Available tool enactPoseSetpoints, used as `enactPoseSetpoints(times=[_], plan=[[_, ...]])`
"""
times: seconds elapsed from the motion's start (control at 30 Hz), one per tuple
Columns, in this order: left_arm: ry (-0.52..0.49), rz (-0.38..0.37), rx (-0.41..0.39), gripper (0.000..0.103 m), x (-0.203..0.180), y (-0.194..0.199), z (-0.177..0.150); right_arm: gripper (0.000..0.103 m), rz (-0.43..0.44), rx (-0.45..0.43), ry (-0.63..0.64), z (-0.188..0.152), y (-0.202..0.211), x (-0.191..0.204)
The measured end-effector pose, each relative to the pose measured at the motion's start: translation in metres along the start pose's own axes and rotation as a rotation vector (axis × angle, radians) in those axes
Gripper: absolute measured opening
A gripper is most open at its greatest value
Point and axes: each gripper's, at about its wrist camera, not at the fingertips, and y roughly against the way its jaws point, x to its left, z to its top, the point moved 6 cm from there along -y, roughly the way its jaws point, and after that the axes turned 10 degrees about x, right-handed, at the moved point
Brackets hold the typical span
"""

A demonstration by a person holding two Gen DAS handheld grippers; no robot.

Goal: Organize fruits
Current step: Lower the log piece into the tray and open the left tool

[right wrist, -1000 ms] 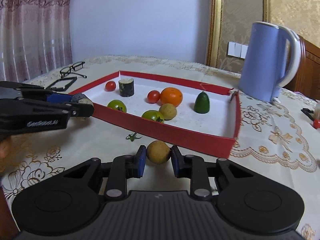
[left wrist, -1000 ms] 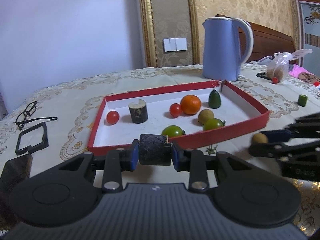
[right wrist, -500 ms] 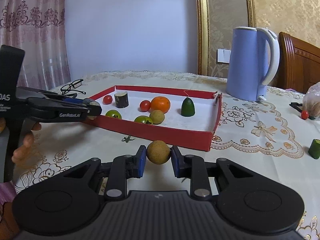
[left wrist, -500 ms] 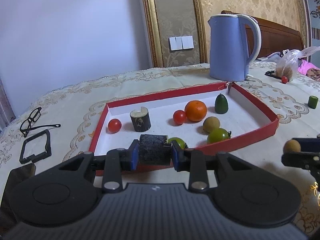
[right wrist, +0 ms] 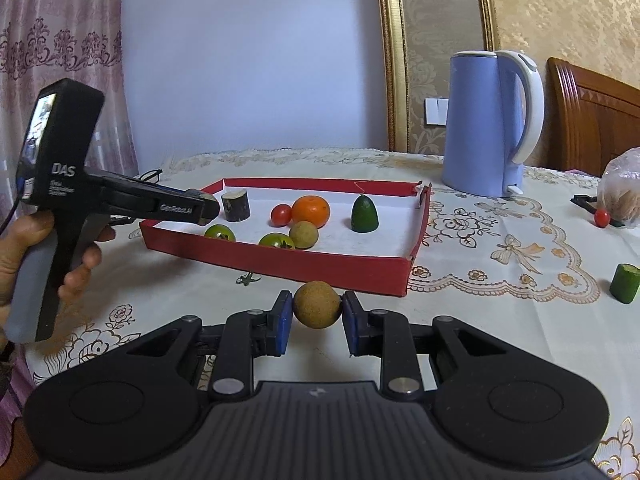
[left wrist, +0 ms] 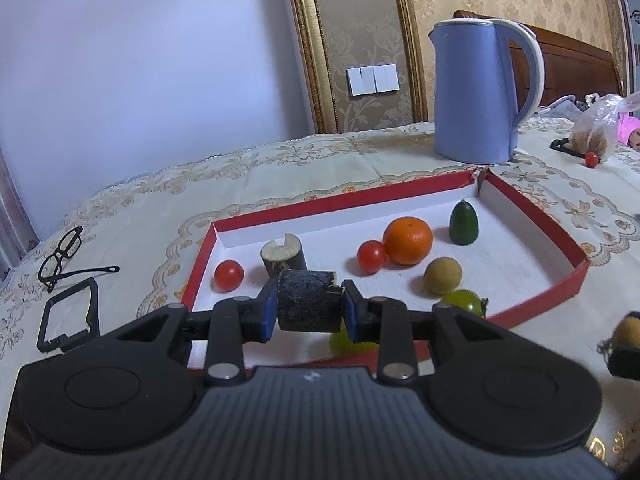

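Eight pieces already lie in the red tray, my left gripper pinches a dark sugarcane chunk above its near edge, my right gripper pinches a brown longan short of it, and a green chunk and red tomato wait on the desk.

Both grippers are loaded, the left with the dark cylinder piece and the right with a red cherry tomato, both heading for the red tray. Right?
Not quite. The right gripper holds a round tan-brown fruit, not a red cherry tomato, as the right wrist view shows. The left gripper is indeed shut on the dark cylinder piece, near the red tray.
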Motion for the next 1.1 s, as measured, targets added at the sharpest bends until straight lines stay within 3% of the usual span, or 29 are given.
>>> enactPoseSetpoints(times=[0.93,0.97,1.1], plan=[[0.005,0.069,0.083,0.03,-0.007,-0.071,0.048,0.026,0.01,-0.015,-0.034,-0.004,0.005,-0.007],[0.008,0.069,0.083,0.032,-0.007,-0.072,0.05,0.026,0.01,-0.015,-0.034,-0.004,0.005,-0.007],[0.05,0.056,0.065,0.056,-0.001,-0.066,0.056,0.026,0.012,-0.013,-0.036,-0.004,0.004,-0.007]])
